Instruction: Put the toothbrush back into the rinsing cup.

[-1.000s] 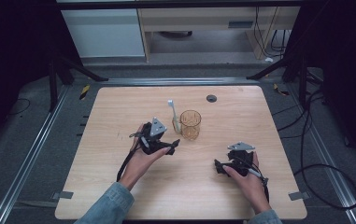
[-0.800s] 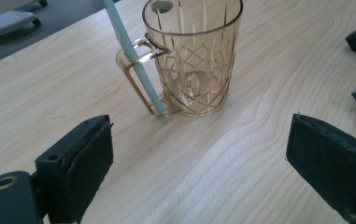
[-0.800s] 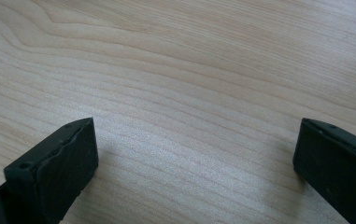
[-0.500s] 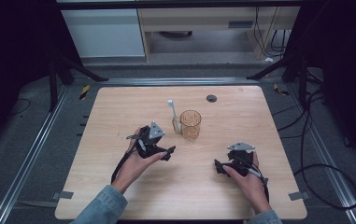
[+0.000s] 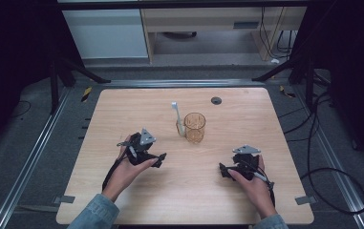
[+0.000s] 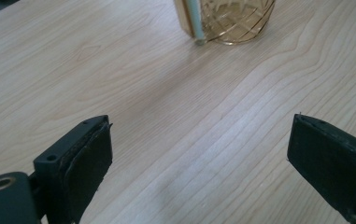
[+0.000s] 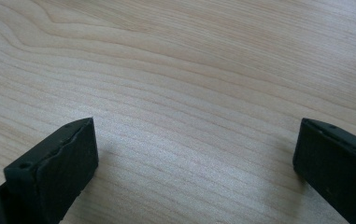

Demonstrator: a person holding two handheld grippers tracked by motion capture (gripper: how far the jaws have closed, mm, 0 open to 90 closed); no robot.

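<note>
An amber glass cup stands upright mid-table, and a white toothbrush lies against its left side. In the left gripper view the cup and the toothbrush handle sit at the top edge. My left gripper rests low over the table, left of and nearer than the cup, open with nothing between its jaws. The right gripper sits at the front right, open over bare wood.
The wooden table has a small dark round cap near its far edge. Cables trail off the right side. Metal rails and stand legs flank the table on dark floor.
My left gripper has drawn back toward the front left, away from the cup and toothbrush. The right gripper has stayed put.
</note>
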